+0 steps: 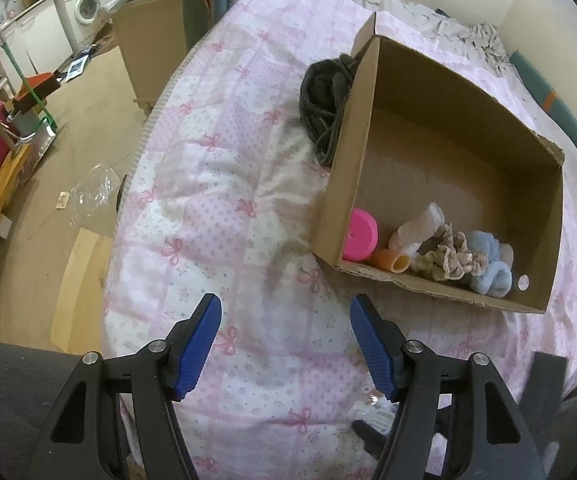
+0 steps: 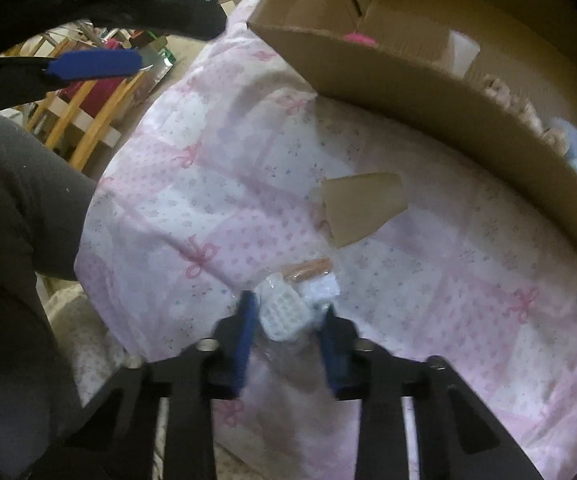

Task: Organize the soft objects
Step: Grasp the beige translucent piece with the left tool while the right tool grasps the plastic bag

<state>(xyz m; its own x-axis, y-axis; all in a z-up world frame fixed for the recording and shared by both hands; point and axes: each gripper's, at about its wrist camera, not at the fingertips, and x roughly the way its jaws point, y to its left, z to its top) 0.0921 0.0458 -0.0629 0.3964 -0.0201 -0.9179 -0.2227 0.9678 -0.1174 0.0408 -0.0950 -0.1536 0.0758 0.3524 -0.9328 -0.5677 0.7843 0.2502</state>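
Right jaws around plastic packet (image 2: 288, 312)

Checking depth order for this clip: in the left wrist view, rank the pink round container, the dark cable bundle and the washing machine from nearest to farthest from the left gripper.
From the left gripper:
1. Pink round container, inside the cardboard box, near-left corner.
2. Dark cable bundle, on the quilt against the box's left wall.
3. Washing machine, across the room, upper left.

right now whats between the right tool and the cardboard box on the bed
In the right wrist view, the right tool is closed on a clear plastic packet. Between it and the brown cardboard box lies a torn cardboard scrap on the pink quilt.
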